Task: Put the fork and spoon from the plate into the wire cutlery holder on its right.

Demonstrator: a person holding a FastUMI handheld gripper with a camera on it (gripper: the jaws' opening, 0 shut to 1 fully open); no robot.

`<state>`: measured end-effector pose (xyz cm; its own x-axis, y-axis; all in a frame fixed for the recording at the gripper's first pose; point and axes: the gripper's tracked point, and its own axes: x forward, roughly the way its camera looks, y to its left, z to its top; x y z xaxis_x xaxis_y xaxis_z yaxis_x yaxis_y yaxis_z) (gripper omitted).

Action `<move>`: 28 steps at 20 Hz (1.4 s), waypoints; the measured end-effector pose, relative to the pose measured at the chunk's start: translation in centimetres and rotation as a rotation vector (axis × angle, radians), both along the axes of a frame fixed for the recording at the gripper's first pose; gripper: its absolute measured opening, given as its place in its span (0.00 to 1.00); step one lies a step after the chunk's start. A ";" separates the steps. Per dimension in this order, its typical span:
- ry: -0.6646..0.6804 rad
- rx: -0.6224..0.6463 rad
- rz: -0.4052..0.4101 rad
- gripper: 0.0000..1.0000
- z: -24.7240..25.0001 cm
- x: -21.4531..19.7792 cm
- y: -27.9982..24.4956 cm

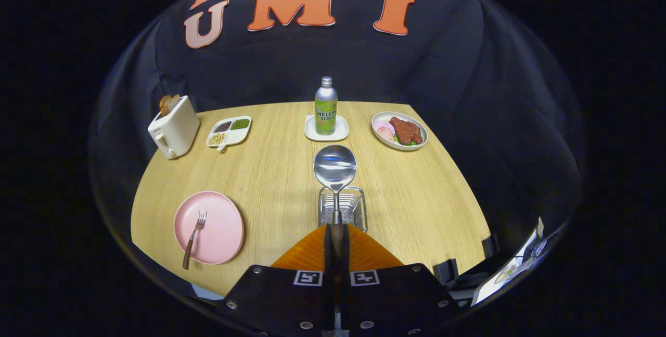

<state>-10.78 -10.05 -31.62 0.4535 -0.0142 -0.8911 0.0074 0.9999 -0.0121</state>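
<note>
My gripper (336,233) is shut on the dark handle of a metal spoon (335,167), whose bowl points forward and away from me. The spoon hangs above the wire cutlery holder (342,207), which stands on the wooden table just ahead of my fingers. A pink plate (218,222) lies to the left of the holder. On the plate rests a fork (193,237) with a brown handle, tines pointing away and the handle end over the near rim.
Beyond the holder a green soda bottle (326,106) stands on a white coaster. A plate of food (399,130) is at the far right, a divided dish of beans (229,131) and a white toaster (174,126) at the far left.
</note>
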 end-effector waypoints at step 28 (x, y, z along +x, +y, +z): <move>0.228 -0.026 0.183 0.09 -5.7 1.3 -0.7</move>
